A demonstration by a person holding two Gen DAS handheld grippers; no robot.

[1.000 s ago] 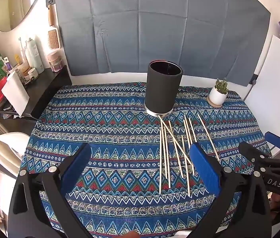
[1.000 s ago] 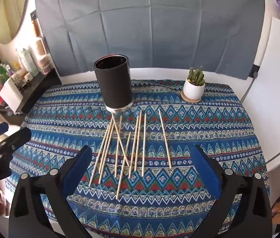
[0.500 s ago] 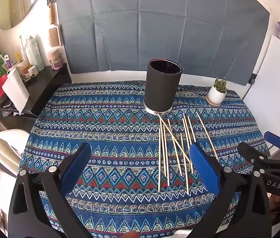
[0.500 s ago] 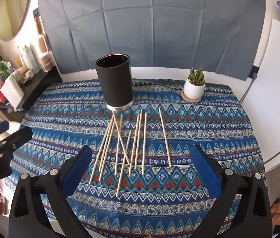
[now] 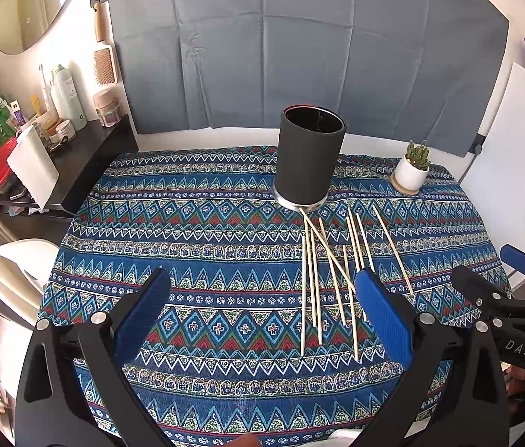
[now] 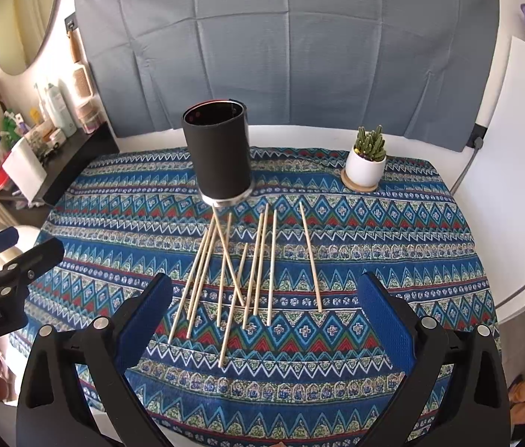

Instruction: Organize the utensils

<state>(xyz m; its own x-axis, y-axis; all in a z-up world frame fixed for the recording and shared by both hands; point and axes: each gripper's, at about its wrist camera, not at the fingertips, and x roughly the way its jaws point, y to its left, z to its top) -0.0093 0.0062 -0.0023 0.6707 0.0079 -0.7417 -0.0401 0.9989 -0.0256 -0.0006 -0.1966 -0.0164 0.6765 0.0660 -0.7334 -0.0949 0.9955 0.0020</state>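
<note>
A counter (image 5: 448,165) carries a woven cloth with blue, red and white zigzag and diamond bands (image 5: 195,238), which covers most of its surface.

A tall matte black cylindrical holder with a polished metal base ring (image 5: 309,158) stands upright on the cloth near the far edge of the counter, roughly at its middle. Its mouth is open and the glossy dark inner wall is visible.

A group of thin, straight, pale wooden skewers (image 5: 331,279) lies flat on the cloth between the holder and the near edge. Their far ends converge toward the holder's base; several cross one another, and one lies apart on the right side of the group. In the right wrist view the same skewers (image 6: 240,275) fan out toward the near edge.

A small green cactus in a round white glazed pot on a round wooden coaster (image 6: 366,165) stands near the far right corner.

The left claw (image 5: 262,313) is spread wide and grips nothing; its textured blue pads (image 5: 381,316) hover above the cloth near the near edge. The right claw (image 6: 264,314) is likewise spread wide and unloaded, above the skewers' near ends.
</note>
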